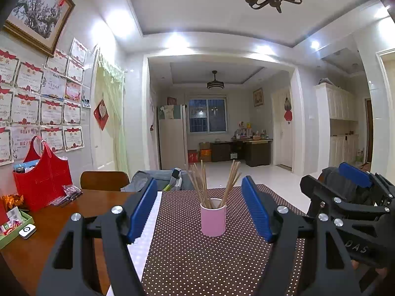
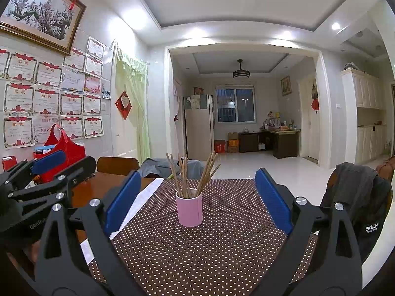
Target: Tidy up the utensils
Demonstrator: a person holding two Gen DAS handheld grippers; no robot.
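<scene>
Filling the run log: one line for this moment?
left gripper: open, empty | right gripper: open, empty | chopsticks: upright in pink cup | cup: on dotted runner

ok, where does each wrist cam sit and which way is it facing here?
Left wrist: on the left gripper, looking level along its open jaws at the pink cylindrical cup of wooden chopsticks; the right gripper shows at the right edge.
Right wrist: on the right gripper, same heading, jaws wide with nothing between them; the left gripper shows at the left edge.
Shared: cup, chopsticks, brown dotted table runner, red bag.
</scene>
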